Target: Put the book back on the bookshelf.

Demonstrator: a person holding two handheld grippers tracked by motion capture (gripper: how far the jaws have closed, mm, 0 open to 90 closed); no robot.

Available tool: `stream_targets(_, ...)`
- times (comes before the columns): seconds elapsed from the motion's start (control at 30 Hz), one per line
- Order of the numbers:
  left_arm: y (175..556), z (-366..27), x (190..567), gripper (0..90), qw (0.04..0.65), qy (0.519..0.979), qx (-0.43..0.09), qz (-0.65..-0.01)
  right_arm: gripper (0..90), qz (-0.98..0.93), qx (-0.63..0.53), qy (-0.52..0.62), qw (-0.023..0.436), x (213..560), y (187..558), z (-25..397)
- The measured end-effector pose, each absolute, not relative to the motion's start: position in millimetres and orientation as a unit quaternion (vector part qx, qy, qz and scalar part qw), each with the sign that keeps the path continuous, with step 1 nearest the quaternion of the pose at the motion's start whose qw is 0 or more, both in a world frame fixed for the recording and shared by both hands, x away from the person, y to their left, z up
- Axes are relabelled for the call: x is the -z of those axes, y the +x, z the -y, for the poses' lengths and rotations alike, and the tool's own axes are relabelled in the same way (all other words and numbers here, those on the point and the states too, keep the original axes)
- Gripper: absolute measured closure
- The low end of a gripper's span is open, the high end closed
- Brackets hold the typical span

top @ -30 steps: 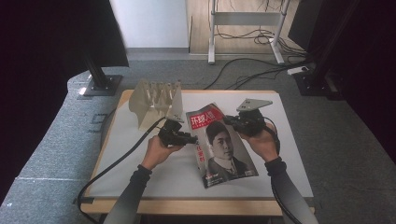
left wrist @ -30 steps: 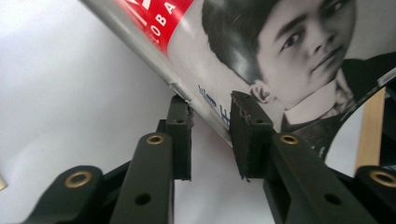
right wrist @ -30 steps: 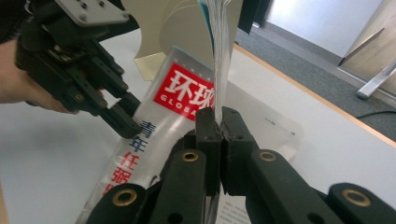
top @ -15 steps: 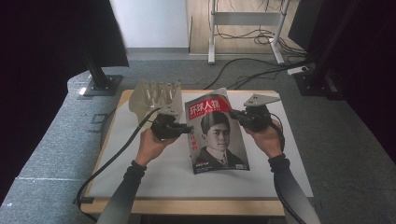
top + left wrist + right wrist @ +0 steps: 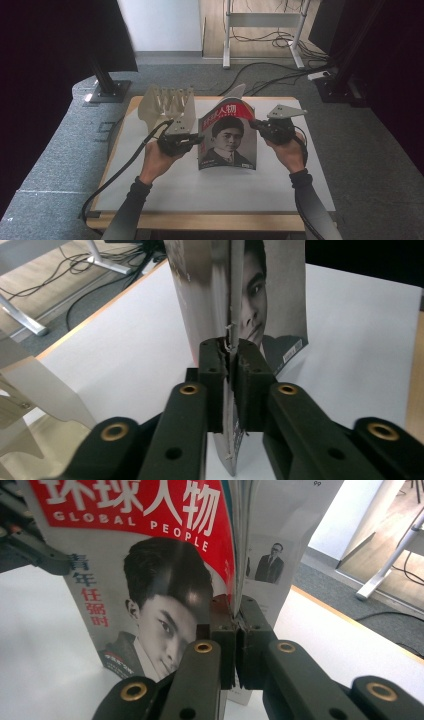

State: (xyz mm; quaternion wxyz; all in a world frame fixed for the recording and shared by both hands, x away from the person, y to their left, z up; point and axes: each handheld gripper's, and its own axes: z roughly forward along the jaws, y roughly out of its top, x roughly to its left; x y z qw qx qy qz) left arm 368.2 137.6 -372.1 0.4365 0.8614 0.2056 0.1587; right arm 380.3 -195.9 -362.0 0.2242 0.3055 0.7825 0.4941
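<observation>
- Magazine (image 5: 227, 137) stands near upright at the centre of the high view, on the white table (image 5: 200, 185), cover with red title band and portrait facing the camera.
- Left gripper (image 5: 192, 142) clamps the magazine's left edge; in the left gripper view the jaws are closed tight on the page edges, which run up the middle of the frame between them.
- Right gripper (image 5: 257, 126) clamps the magazine's right edge; in the right gripper view the jaws are pinched on the cover edge, low centre of frame, cover spreading to the upper left.
- Magazine thus sits between the two grippers, held at both side edges.
- Slotted rack (image 5: 167, 102) stands behind the left gripper, upper left of the table.
</observation>
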Motion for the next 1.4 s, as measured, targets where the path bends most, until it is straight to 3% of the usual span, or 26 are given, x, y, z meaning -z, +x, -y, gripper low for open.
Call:
stream_targets(0.13, 370, -132, 364, 70.5, 0.445, 0.859, -0.15, -0.206, 85.8, -0.785, -0.494, 0.298, 0.225, 364, 374, 201)
stream_targets(0.33, 380, -114, 362, 65.8, 0.425, 0.867, -0.152, -0.21, 85.7, -0.786, -0.498, 0.292, 0.222, 366, 369, 205)
stream_targets(0.53, 387, -109, 371, 85.1, 0.426, 0.866, -0.147, -0.216, 85.0, -0.784, -0.503, 0.292, 0.218, 368, 367, 211)
stream_targets(0.63, 388, -111, 370, 86.5, 0.43, 0.864, -0.149, -0.214, 82.3, -0.781, -0.506, 0.296, 0.216, 369, 368, 214)
stream_targets(0.97, 384, -128, 360, 86.8, 0.435, 0.863, -0.141, -0.215, 51.9, -0.783, -0.474, 0.334, 0.225, 392, 370, 225)
stream_targets(1.4, 376, -175, 349, 87.0, 0.441, 0.847, -0.138, -0.261, 27.6, -0.792, -0.438, 0.372, 0.206, 447, 373, 229)
